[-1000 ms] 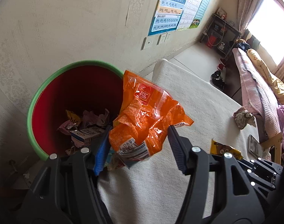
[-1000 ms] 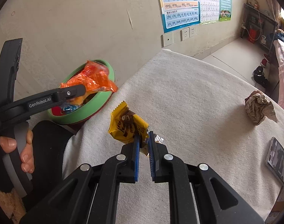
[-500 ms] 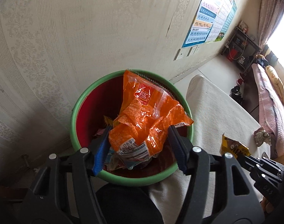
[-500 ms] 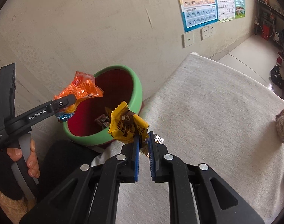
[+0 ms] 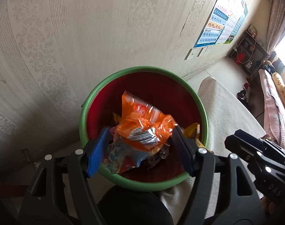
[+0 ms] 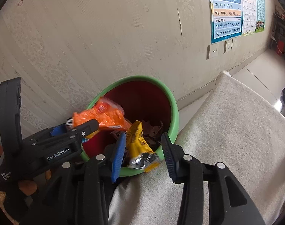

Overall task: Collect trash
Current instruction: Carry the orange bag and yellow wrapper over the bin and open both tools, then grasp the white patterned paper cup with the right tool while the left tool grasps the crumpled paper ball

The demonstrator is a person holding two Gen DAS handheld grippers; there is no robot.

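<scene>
Both grippers hang over the green-rimmed red bin [image 5: 142,69], jaws opening: left gripper [image 5: 137,146] spreads around the orange snack bag [image 5: 142,123], right gripper [image 6: 143,155] around the yellow wrapper [image 6: 137,142], and neither looks pinched, both blurred as if dropping into the bin. Both are thin crinkly film, likely light, floppy and slick. Best pinched at a sealed edge or bunched fold.

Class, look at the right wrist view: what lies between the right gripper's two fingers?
In the right wrist view, a yellow snack wrapper hangs between the opening right gripper fingers, over the green-rimmed trash bin, with no pad pressing it.
</scene>
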